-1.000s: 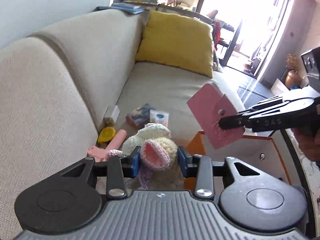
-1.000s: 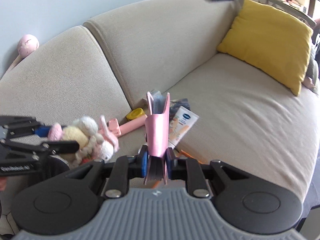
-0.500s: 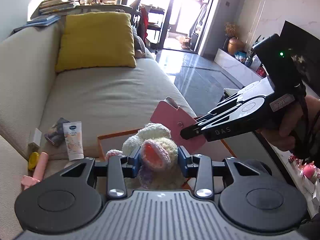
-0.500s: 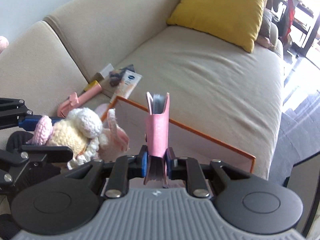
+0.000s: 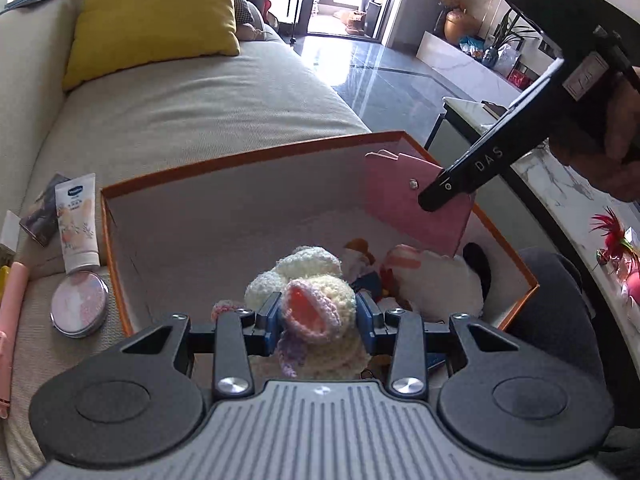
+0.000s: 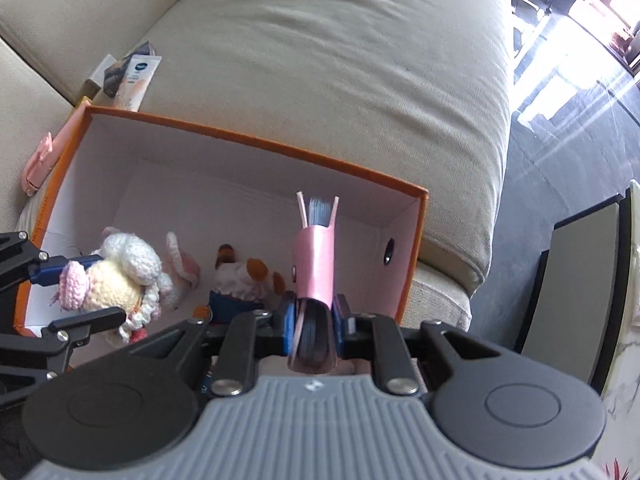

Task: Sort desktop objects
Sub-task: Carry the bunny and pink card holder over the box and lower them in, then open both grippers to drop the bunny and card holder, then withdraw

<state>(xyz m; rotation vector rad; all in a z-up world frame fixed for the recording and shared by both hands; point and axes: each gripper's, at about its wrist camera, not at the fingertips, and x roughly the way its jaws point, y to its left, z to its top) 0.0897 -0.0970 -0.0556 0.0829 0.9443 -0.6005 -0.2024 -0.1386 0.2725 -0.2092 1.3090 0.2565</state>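
On the far left, on the sofa seat (image 5: 192, 92), lie things not yet sorted: a pink stick-like item (image 5: 10, 312), a round compact (image 5: 79, 304) and a lotion tube (image 5: 76, 222), all just outside the left wall of the orange-rimmed box (image 5: 248, 156). The tube looks soft and slick, so a hold across its flat body seems safer than at the cap; the compact is hard and smooth and probably needs a grip across its edge.

Over the near left part of the box, the left gripper (image 5: 318, 316) has its jaws closed on the crocheted toy (image 5: 310, 280), pinching a pink-lined ear or limb. The toy is light, soft yarn; it squashes under the pads and should not slip or break, so a drop into the box is low risk.

Further right, plush toys (image 5: 424, 276) already lie on the box floor.

On the right, the right gripper (image 6: 314, 320) clamps the pink card holder (image 6: 316, 256) by its lower end, upright above the box interior. It seems thin, fairly stiff and smooth, so it could slide in the pads; its loose inner leaves fan at the top.
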